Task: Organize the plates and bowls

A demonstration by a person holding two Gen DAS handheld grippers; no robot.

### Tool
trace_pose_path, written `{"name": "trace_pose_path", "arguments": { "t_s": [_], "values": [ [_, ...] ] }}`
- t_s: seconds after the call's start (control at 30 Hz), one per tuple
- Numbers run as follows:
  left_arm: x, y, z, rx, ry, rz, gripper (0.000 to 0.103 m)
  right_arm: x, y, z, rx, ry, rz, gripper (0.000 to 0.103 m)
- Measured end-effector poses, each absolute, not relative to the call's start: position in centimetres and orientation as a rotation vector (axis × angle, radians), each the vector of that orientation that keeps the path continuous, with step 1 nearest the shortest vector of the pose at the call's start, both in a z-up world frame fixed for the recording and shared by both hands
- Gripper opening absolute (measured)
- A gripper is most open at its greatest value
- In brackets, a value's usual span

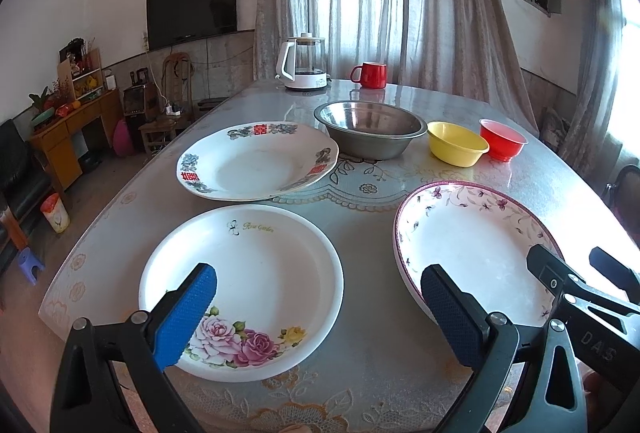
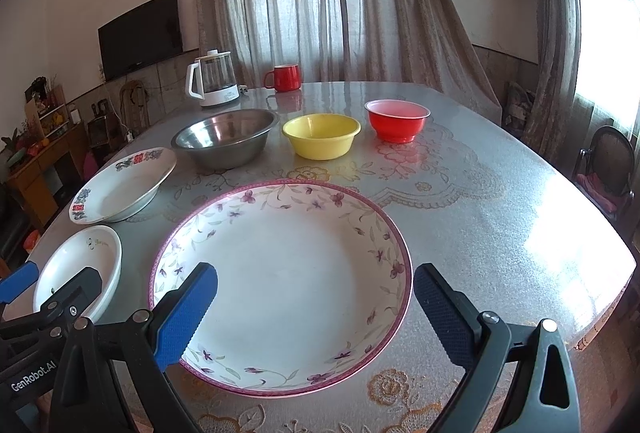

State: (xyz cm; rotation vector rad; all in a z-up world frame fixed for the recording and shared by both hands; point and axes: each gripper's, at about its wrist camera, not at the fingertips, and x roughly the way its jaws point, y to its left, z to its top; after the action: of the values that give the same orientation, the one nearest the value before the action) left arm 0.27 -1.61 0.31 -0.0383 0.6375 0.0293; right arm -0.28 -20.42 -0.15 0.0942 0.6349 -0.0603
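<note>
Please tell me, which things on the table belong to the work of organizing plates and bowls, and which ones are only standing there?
For the job: rose plate, purple-rimmed plate, red-character plate, steel bowl, yellow bowl, red bowl.

Just there: kettle, red mug.

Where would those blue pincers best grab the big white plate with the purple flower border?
Probably at the near rim of the purple-flowered plate, coming in low from the front edge of the table. It lies flat and too wide to span; its rim slopes upward, so one finger could slip beneath and one above. The open right gripper already faces that edge.
</note>
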Motion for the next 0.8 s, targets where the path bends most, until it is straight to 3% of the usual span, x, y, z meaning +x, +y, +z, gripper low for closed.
{"name": "trace_pose_path", "arguments": {
  "t_s": [0.8],
  "values": [
    [0.67, -2.52, 0.26, -0.021, 0.653, -0.018, 0.103, 0.09, -21.48, -0.21, 0.119, 0.642, -0.042, 0.101]
  ]
}}
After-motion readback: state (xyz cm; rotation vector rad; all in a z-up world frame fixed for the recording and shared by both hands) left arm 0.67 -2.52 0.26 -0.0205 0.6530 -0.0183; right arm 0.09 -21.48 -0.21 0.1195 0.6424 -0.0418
